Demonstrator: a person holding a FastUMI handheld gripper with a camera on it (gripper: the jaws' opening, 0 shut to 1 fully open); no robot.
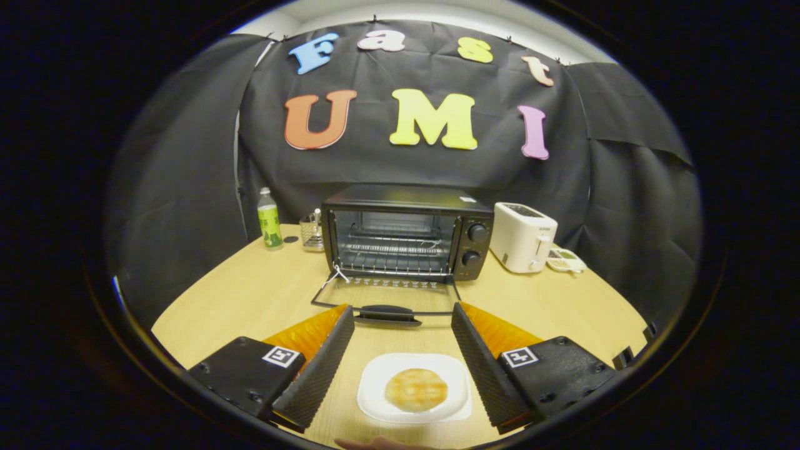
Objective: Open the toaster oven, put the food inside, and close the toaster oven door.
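Tongs [400,325] spread wide, gripping nothing. Between the fingers [319,369], close in, a white plate [375,390] carrying a round golden bun [415,389], clear of both pads. Just beyond the tips, the toaster oven [406,230] with door [387,294] dropped flat and rack bare. Farther off to the right, a white toaster [522,236]; to the left, a green bottle [269,220] and what may be a small wire holder [310,232].

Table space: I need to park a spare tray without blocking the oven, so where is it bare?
The table is bare between the green bottle and the open oven door, also right of that door, before the white toaster. It is crowded ahead: the open gripper straddles the plate holding the food.
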